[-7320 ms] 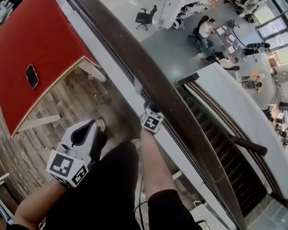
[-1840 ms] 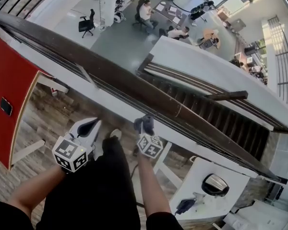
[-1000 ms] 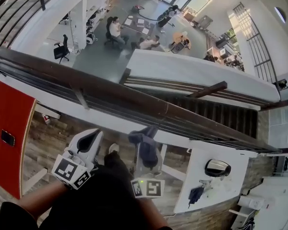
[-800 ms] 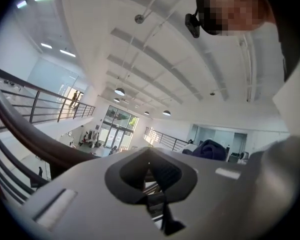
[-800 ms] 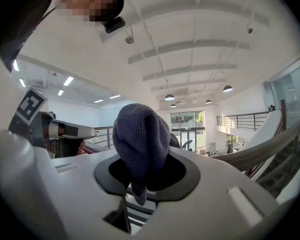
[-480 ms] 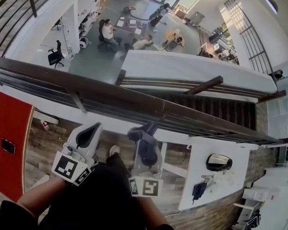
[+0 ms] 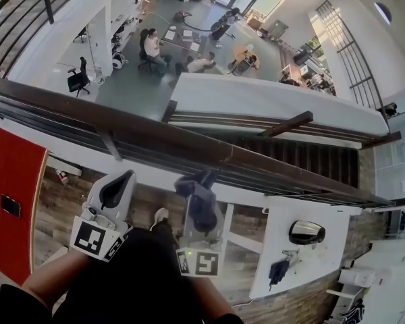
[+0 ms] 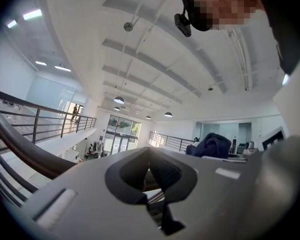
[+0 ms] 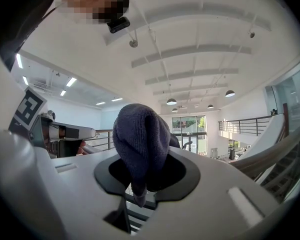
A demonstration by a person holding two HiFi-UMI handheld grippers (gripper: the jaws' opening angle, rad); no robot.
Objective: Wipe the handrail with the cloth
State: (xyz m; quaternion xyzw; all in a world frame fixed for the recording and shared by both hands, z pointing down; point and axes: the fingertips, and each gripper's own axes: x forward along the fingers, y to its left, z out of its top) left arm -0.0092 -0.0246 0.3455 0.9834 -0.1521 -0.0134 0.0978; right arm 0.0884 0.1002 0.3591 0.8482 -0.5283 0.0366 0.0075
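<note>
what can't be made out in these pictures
- handrail: both ends cut off by head view's edges.
- cloth: its pinched part hidden inside right gripper, right gripper view.
- dark thing on red table: too small to name, head view.

Two-level office: desks, swivel chair, staircase beyond handrail.
</note>
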